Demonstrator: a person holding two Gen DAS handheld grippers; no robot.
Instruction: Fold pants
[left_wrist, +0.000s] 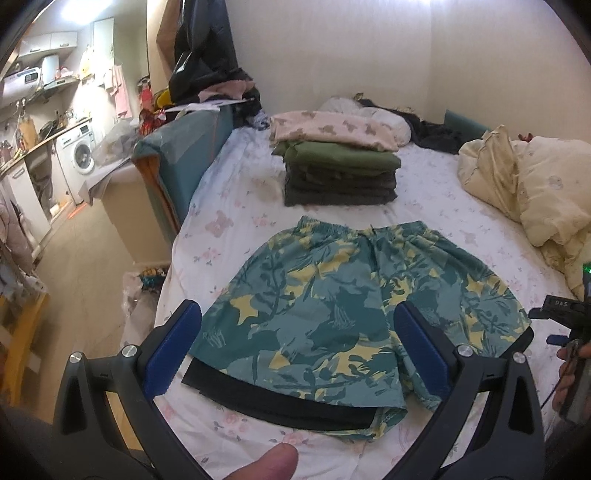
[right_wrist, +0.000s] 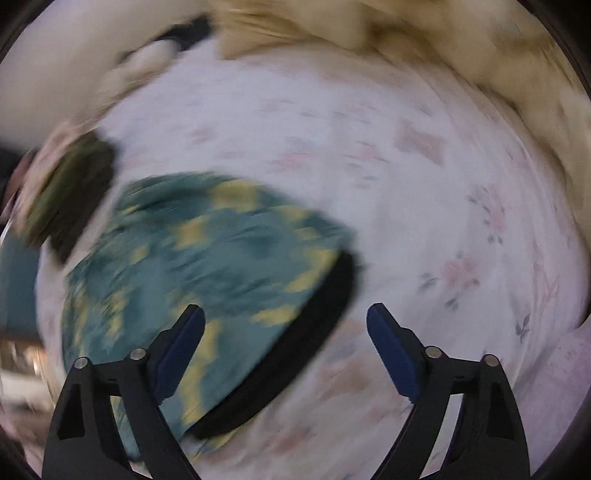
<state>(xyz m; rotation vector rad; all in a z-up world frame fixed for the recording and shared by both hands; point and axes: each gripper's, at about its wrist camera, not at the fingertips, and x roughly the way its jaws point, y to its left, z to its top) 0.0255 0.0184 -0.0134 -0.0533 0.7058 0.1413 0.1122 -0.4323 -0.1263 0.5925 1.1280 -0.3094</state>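
Note:
Teal shorts with a yellow leaf print (left_wrist: 343, 306) lie flat on the bed, waistband at the far side, a black inner hem at the near leg openings. My left gripper (left_wrist: 297, 332) is open and empty, held above the near hem. My right gripper (right_wrist: 286, 334) is open and empty over the shorts' (right_wrist: 207, 266) black hem edge; that view is motion-blurred. The right gripper's body also shows at the right edge of the left wrist view (left_wrist: 569, 314).
The bed has a white floral sheet (left_wrist: 229, 221). A stack of folded clothes (left_wrist: 340, 166) sits behind the shorts. A cream duvet (left_wrist: 535, 184) is heaped at the right. The bed's left edge drops to the floor beside a teal headboard (left_wrist: 184, 155).

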